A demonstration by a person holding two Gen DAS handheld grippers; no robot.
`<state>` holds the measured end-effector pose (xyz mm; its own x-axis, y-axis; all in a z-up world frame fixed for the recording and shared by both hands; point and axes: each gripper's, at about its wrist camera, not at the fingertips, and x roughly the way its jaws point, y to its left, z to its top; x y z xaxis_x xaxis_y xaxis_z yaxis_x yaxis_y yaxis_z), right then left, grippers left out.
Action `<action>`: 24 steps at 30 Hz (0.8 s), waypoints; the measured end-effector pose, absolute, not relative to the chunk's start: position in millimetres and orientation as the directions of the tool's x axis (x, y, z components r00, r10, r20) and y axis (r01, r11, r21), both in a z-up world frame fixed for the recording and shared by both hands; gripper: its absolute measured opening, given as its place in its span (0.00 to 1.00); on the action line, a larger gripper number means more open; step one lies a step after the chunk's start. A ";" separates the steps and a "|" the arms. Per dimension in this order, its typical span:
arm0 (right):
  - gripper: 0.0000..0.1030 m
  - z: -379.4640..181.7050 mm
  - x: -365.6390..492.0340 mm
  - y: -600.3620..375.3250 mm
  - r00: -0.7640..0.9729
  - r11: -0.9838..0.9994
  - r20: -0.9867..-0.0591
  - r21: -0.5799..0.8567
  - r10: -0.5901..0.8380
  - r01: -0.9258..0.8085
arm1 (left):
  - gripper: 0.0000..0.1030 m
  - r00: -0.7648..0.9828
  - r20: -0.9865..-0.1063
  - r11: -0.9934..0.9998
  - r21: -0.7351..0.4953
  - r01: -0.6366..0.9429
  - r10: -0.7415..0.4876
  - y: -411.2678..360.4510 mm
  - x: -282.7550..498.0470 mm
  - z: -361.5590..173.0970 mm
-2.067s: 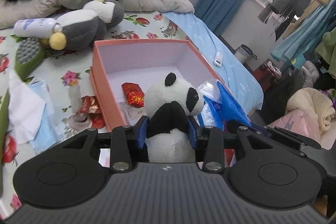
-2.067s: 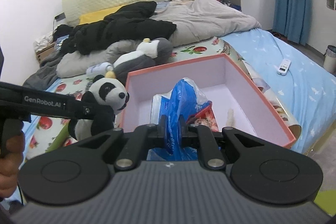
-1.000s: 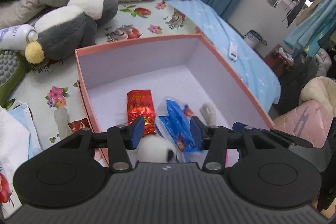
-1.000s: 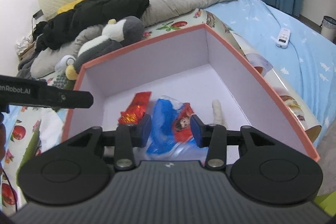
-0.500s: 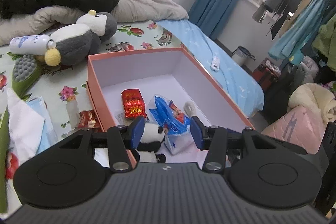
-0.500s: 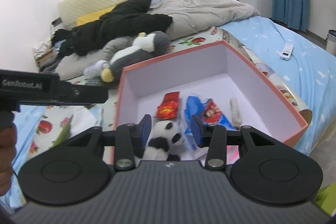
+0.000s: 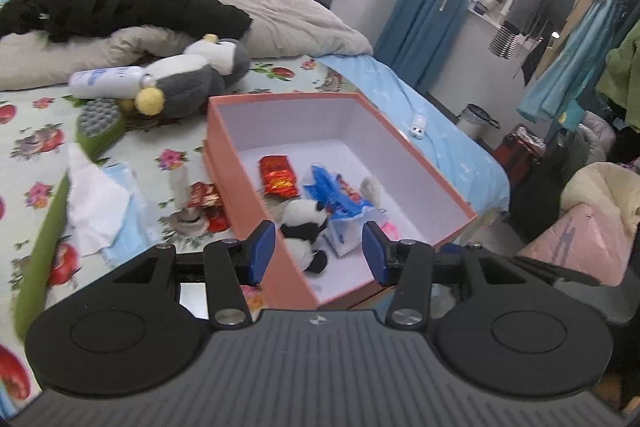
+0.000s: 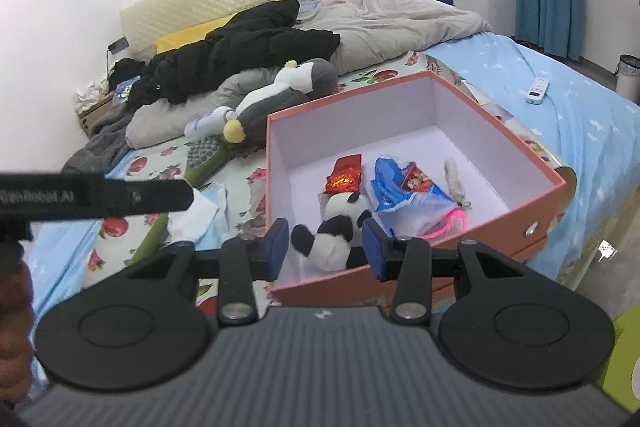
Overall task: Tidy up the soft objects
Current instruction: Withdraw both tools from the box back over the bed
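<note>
An orange box (image 7: 256,207) (image 8: 532,163) with a white inside stands on the bed. In it lie a small panda plush (image 7: 306,227) (image 8: 340,223), a blue plastic bag (image 7: 336,199) (image 8: 404,195), a red packet (image 7: 278,175) (image 8: 344,173) and a pale stick-like toy (image 8: 454,179). My left gripper (image 7: 318,255) hangs open above the box's near end, nothing between its fingers. My right gripper (image 8: 326,247) is open too, held back from the box's near wall. The left gripper's body (image 8: 92,195) crosses the right wrist view at the left. A grey penguin plush (image 7: 188,79) (image 8: 288,87) lies beyond the box.
A white bottle (image 7: 108,81), a green massage brush (image 7: 98,123), white tissue (image 7: 96,207) and a red wrapper (image 7: 204,197) lie on the floral sheet left of the box. A black coat (image 8: 240,51) and grey duvet (image 8: 400,19) lie behind. A remote (image 8: 538,89) rests on the blue sheet.
Both grippers let go of the panda and the blue bag into the box, then drew back and upward. The box now looks smaller and farther in both views.
</note>
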<state>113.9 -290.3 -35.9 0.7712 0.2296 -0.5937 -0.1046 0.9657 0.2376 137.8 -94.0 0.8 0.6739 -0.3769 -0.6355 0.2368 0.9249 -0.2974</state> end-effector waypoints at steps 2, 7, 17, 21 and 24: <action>0.42 -35.6 104.1 -285.0 0.770 0.967 -0.594 0.229 0.231 -0.113 | 0.53 0.679 -0.632 0.925 -0.311 0.217 -0.372 -86.2 126.1 0.0; 0.42 -40.5 80.7 -269.4 0.758 0.963 -0.601 0.232 0.255 -0.139 | 0.53 0.692 -0.633 0.929 -0.332 0.162 -0.346 -66.5 99.3 -5.3; 0.42 -52.0 61.5 -232.6 0.709 0.953 -0.636 0.216 0.303 -0.214 | 0.53 0.713 -0.641 0.931 -0.363 0.044 -0.284 -19.2 57.2 -21.9; 0.42 -54.5 60.3 -216.2 0.690 0.943 -0.642 0.214 0.333 -0.255 | 0.53 0.730 -0.639 0.936 -0.353 0.004 -0.244 -3.5 42.4 -20.6; 0.42 -56.1 57.7 -203.1 0.670 0.929 -0.644 0.217 0.368 -0.301 | 0.53 0.734 -0.650 0.944 -0.328 -0.037 -0.197 5.5 32.2 -20.8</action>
